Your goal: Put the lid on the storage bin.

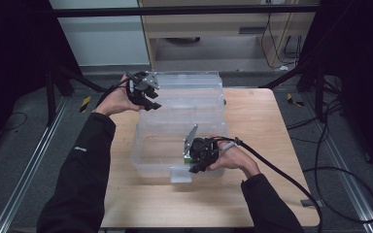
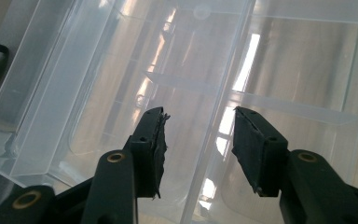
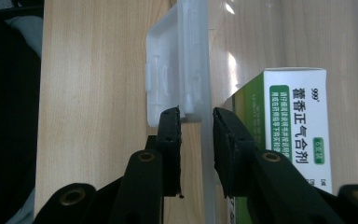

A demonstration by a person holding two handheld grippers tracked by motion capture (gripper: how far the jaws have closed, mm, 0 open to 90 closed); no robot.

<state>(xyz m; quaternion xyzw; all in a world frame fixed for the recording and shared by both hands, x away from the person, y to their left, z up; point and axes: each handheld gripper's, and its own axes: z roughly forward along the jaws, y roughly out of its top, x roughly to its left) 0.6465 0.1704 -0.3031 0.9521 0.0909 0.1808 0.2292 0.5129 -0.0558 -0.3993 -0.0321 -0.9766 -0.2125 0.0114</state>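
Right tongs (image 1: pixel 194 167) clamping clear box (image 1: pixel 145 145) front wall, left tongs (image 1: pixel 150 102) over lid (image 1: pixel 189 90)

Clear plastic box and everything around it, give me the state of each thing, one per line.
Box: open, on the table.
Lid: swung back behind the box.
Latch: on the front wall, flipped out.
Carton: inside the box, lying against the front wall.
Left gripper: jaws apart over the lid, nothing pressed.
Right gripper: astride the front wall by the latch; grip unclear.

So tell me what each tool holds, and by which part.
The right tool clamps the clear plastic box's front wall beside the latch. The left tool hangs open over the lid, holding nothing.
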